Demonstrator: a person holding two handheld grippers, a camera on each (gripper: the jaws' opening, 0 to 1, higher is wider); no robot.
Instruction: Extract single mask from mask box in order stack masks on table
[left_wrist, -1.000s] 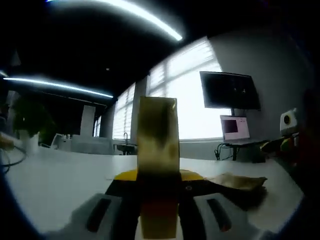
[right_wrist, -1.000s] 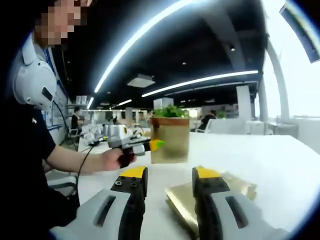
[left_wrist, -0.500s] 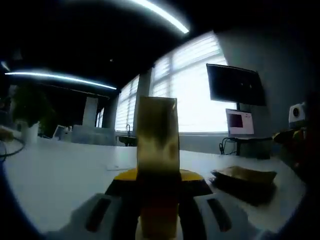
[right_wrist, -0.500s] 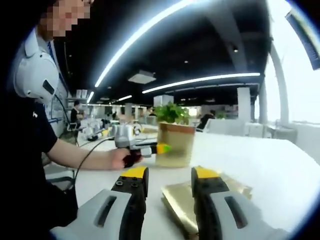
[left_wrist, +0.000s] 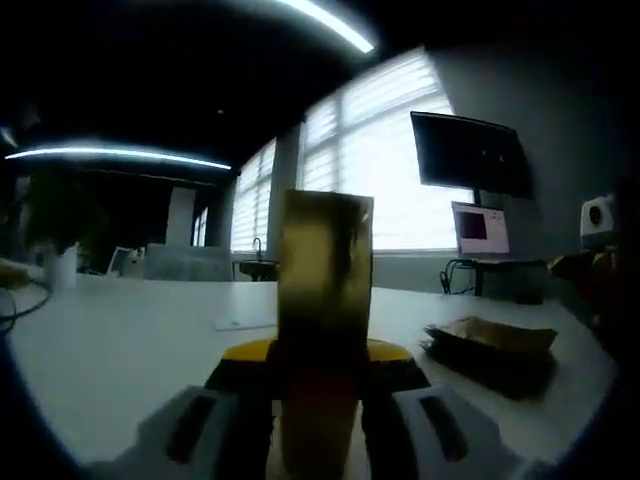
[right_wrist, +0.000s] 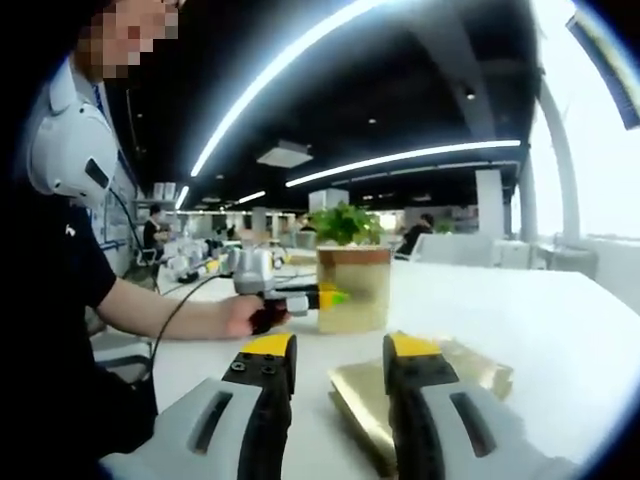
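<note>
My left gripper (left_wrist: 318, 365) is shut on a gold mask packet (left_wrist: 324, 270) that stands upright between its yellow-tipped jaws, above the white table (left_wrist: 120, 340). In the right gripper view that same gripper (right_wrist: 322, 297), held in a person's hand (right_wrist: 245, 315), grips the gold packet (right_wrist: 356, 290) over the table. My right gripper (right_wrist: 340, 352) is open with nothing between its jaws, hovering just above a low pile of gold packets (right_wrist: 478, 368). In the left gripper view the pile (left_wrist: 490, 340) lies to the right on the table.
A person in a dark shirt (right_wrist: 60, 300) stands at the left. A potted plant (right_wrist: 345, 222) sits behind the held packet. A wall monitor (left_wrist: 468, 155) and a laptop (left_wrist: 470, 235) are at the far right. Other desks and chairs stand at the back.
The left gripper has carried the gold packet slightly to the right in the right gripper view. The right gripper has stayed open over the pile.
</note>
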